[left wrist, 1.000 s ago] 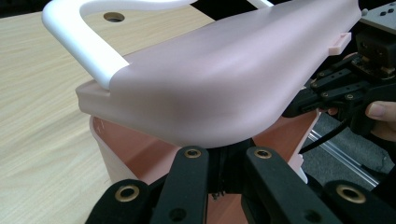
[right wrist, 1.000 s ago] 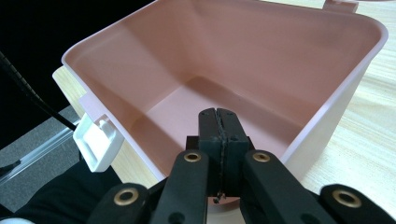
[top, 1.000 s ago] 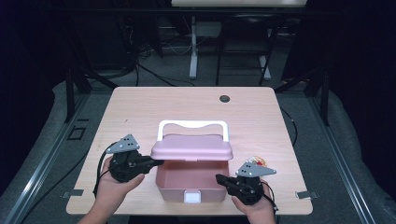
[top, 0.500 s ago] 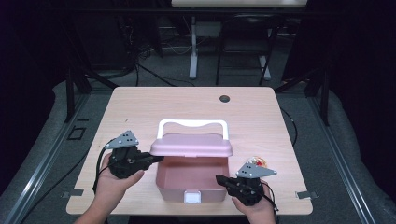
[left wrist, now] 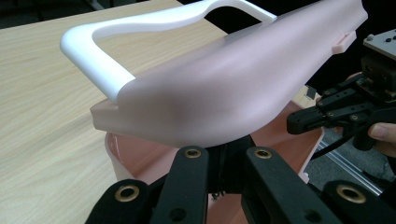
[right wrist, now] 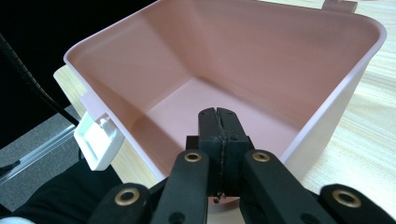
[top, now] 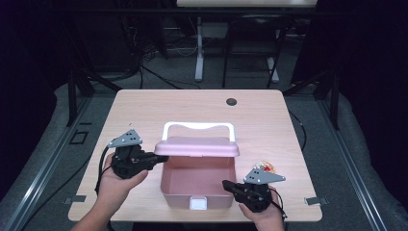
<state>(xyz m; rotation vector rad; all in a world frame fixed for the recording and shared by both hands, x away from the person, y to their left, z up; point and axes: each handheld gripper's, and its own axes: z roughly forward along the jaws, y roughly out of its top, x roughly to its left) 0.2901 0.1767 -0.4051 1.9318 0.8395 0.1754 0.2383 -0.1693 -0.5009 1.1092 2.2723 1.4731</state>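
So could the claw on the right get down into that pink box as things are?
Probably yes. The lid is propped open toward the back, so the pink box is open on top, and the shut right claw sits right at its near wall with nothing between.

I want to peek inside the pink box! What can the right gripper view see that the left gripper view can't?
Right gripper view: the box's bare pink floor and its white latch, past the right gripper with shut jaws. Left gripper view: the raised lid, its white handle and the wooden table. Both: the pink box.
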